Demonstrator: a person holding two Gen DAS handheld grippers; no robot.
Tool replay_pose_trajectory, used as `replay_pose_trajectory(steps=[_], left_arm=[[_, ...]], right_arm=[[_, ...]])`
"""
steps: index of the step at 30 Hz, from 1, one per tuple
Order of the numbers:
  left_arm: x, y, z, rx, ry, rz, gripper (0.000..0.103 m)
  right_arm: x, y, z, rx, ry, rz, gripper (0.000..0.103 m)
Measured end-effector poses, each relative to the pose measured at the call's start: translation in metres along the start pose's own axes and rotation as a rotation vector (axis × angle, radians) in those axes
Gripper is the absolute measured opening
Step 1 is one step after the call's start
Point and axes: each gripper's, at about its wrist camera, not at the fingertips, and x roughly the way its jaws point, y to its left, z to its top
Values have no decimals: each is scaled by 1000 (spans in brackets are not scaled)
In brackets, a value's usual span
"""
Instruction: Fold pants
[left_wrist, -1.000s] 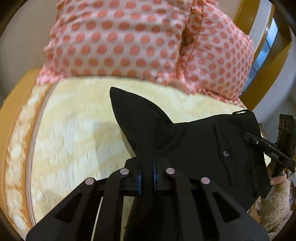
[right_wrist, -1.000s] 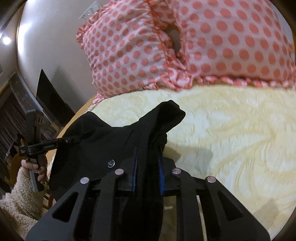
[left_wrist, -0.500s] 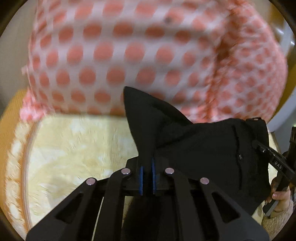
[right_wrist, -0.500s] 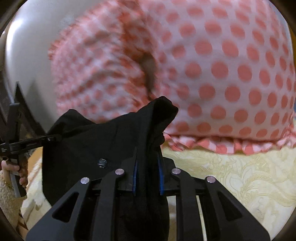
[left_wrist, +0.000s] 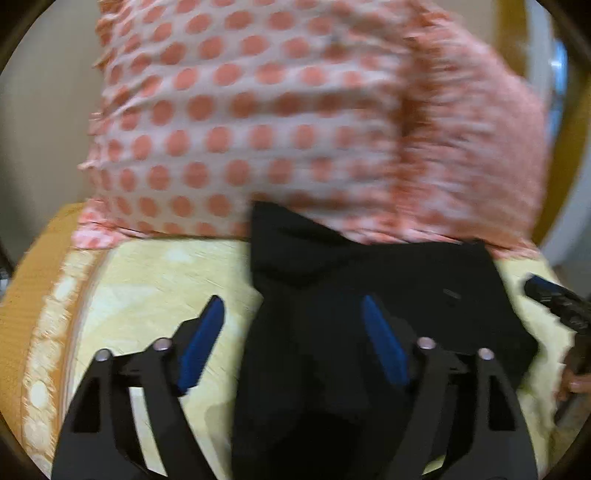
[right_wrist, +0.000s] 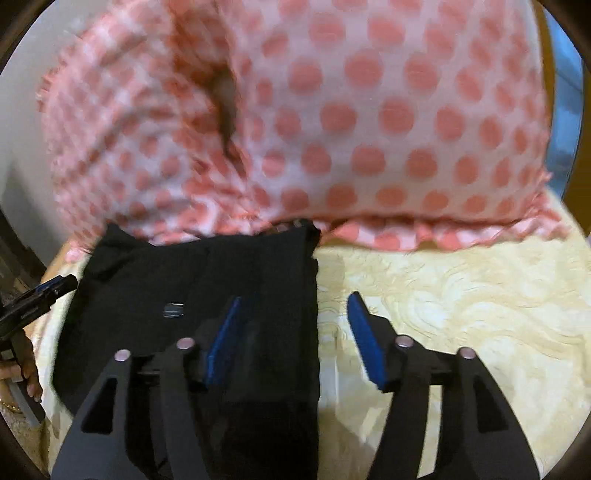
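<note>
The black pants (left_wrist: 388, 288) lie on the yellow bedspread (left_wrist: 155, 280), their far edge against the pink dotted pillows. My left gripper (left_wrist: 293, 314) is open, its blue pads spread either side of the pants' left edge, holding nothing. In the right wrist view the pants (right_wrist: 207, 280) lie flat with a metal button showing. My right gripper (right_wrist: 293, 310) is open over the pants' right edge, empty. Each gripper shows at the edge of the other's view: the right one (left_wrist: 557, 299) and the left one (right_wrist: 37, 299).
Two pink pillows with coral dots (right_wrist: 332, 118) stand at the head of the bed, touching the pants. The yellow bedspread (right_wrist: 461, 295) stretches to the right. An orange bed border (left_wrist: 33, 280) runs along the left. A wooden frame (left_wrist: 569, 147) stands behind.
Both grippers have opened and let go of the pants. The pants' held corners have dropped flat onto the bedspread near the pillows.
</note>
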Motion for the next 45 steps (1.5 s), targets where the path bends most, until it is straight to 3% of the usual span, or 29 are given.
replay_pose_trajectory(steps=[2,4,6,8,9,10,11,14,16,17,19,21,23,27,33,39,45], left_arm=[[-9,-14,-14,19,34,-90,86],[-6,-29,-25,54,86,-132,87],[13,-38,-36,91,164,-103,87],[37,-37,-44,69,238,-87,89],[35,-42,-45,81,190,-84,90],[37,-46,-44,95,198,-65,90],[36,-49,-42,100,194,-51,90],[18,-44,-42,43,180,-38,90],[-7,-38,-49,31,135,-3,97],[-28,-36,-56,39,90,57,101],[-46,-30,-70,59,42,137,101],[-67,-23,-92,75,10,213,101],[-83,-19,-112,69,1,241,101],[-100,-19,-152,41,-20,270,101],[-109,-33,-187,78,-58,305,101],[-101,-36,-200,89,-22,270,101],[-99,-27,-207,5,-34,209,101]], right_arm=[[-22,13,-11,-50,-25,71,70],[-36,35,-27,-134,-17,122,70],[-38,50,-42,-200,12,147,70],[-25,56,-52,-220,95,146,70],[-7,58,-56,-222,177,121,70],[4,59,-59,-226,209,108,72],[2,59,-61,-236,171,113,75],[3,61,-61,-229,166,104,77],[-9,56,-60,-194,146,75,79],[-15,53,-61,-168,127,55,90],[-42,39,-64,-100,55,-36,100],[-62,27,-72,-56,3,-107,101],[-76,22,-86,-36,-15,-149,102],[-91,30,-121,-30,-14,-179,102],[-103,71,-167,-67,-38,-131,102],[-102,94,-191,-101,-41,-116,102],[-97,102,-204,-101,-25,-122,102]])
